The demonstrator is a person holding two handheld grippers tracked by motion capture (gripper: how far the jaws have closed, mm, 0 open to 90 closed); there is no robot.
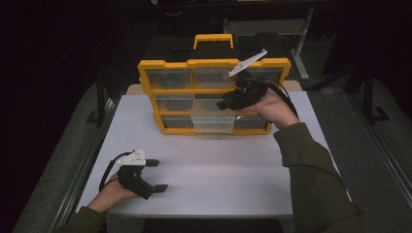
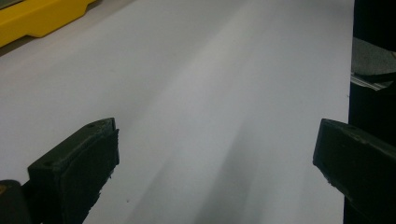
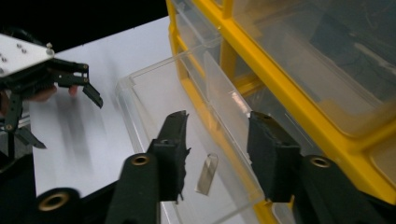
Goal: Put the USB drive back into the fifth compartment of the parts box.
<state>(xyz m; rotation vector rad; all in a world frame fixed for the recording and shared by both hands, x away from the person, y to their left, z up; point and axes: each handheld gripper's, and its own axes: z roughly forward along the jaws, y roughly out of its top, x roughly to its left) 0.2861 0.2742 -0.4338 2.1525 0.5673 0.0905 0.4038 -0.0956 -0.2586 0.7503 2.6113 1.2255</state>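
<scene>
Near left on the white table: left gripper, held in one hand, jaws spread wide with only bare tabletop between them, well apart from the organizer. Farther off, at the far middle of the table: one yellow organizer standing upright, black carry case behind it with a yellow handle on top. Nine clear drawers counted in its front, three rows of three, though the right-hand ones sit partly hidden behind the gripper. One clear drawer, bottom row middle, pulled out toward the near side; the others flush. Right gripper just above that drawer's far part, right against the organizer's front, carried by the right hand in an olive sleeve. In the right gripper view, jaws partly parted, straddling the upright clear front wall of the drawer; pads standing off it on both sides, nothing gripped. Two grippers in all, one drawer drawn out.
</scene>
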